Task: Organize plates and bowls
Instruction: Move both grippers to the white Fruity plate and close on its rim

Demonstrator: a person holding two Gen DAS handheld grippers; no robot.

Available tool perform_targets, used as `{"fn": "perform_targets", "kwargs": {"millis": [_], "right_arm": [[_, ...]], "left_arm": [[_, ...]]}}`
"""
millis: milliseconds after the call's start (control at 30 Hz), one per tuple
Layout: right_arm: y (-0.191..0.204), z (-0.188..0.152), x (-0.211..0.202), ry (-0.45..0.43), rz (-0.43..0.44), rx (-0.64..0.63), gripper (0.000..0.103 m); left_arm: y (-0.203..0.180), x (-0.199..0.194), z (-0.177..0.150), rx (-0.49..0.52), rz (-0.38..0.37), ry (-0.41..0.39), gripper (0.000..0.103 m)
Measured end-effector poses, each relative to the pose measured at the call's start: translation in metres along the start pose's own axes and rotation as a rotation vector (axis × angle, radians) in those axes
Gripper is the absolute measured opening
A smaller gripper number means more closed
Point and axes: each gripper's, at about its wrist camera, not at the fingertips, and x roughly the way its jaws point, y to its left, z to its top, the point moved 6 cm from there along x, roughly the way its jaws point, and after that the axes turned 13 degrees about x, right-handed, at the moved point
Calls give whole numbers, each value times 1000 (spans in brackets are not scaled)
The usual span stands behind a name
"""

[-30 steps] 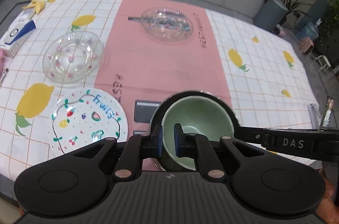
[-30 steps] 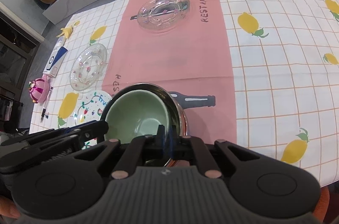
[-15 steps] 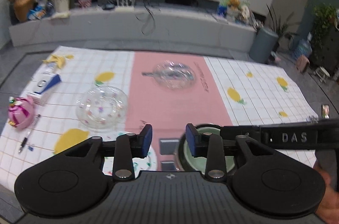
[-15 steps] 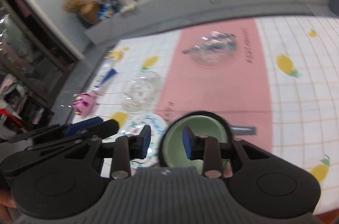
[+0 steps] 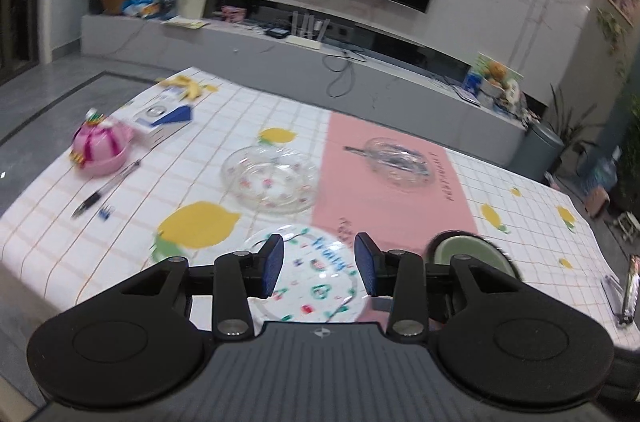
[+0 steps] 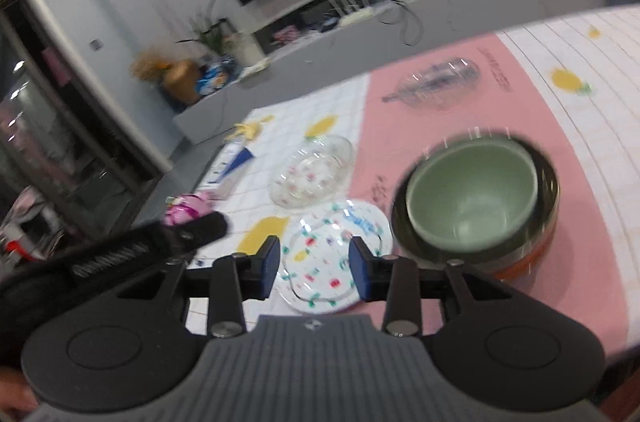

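- Now the left gripper [image 5: 319, 264] has its jaws apart with nothing between them; they have just been opening, and its blue pads [image 5: 272, 265] frame only the painted plate below.
- The right gripper [image 6: 313, 268] likewise has its jaws apart and empty, having just been opening, above the same painted plate [image 6: 334, 256].
- That painted plate [image 5: 310, 280], white with coloured fruit marks and blue lettering, lies flat on the table [image 5: 60, 222] at its near edge.
- Just right of it sits the green bowl [image 6: 472, 190], nested upright inside a dark metal bowl [image 6: 546, 206] on the pink strip of the cloth.
- In the left view the green bowl [image 5: 464, 250] is half hidden behind the right finger.
- Beyond the painted plate stands a clear glass dish with small coloured dots [image 5: 270, 178], apart from it.
- Farther off, on the pink strip, rests a second clear glass dish [image 5: 400, 164].
- At the far left lie a pink toy [image 5: 100, 146], a pen [image 5: 106, 188] and a blue-and-white box [image 5: 166, 116].
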Motion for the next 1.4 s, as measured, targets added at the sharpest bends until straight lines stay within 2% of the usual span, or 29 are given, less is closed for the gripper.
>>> {"fn": "perform_targets", "kwargs": {"millis": [67, 233, 433, 500, 600, 700, 933, 1033, 1200, 1400], "right_arm": [[-9, -12, 9, -17, -22, 42, 38], [-25, -31, 36, -27, -97, 53, 38], [-38, -32, 63, -30, -142, 119, 38], [-42, -33, 71, -26, -171, 118, 38], [-49, -33, 82, -9, -196, 137, 32], [-55, -31, 89, -6, -214, 151, 31], [-56, -29, 103, -5, -197, 159, 22], [-55, -31, 107, -2, -199, 129, 12], [-56, -30, 108, 1, -187, 136, 10], [-55, -30, 105, 31, -174, 137, 9]], "left_arm": [[14, 2, -11, -40, 12, 3, 45], [40, 14, -36, -142, 43, 48, 45], [54, 39, -51, -198, 79, 79, 44], [58, 48, -53, -218, 77, 79, 40], [61, 60, -56, -232, 89, 82, 38], [64, 74, -59, -245, 96, 102, 35], [71, 98, -68, -278, 100, 140, 32], [70, 102, -70, -279, 97, 147, 28], [66, 103, -69, -310, 31, 159, 9], [65, 96, -70, -291, 56, 193, 8]]}}
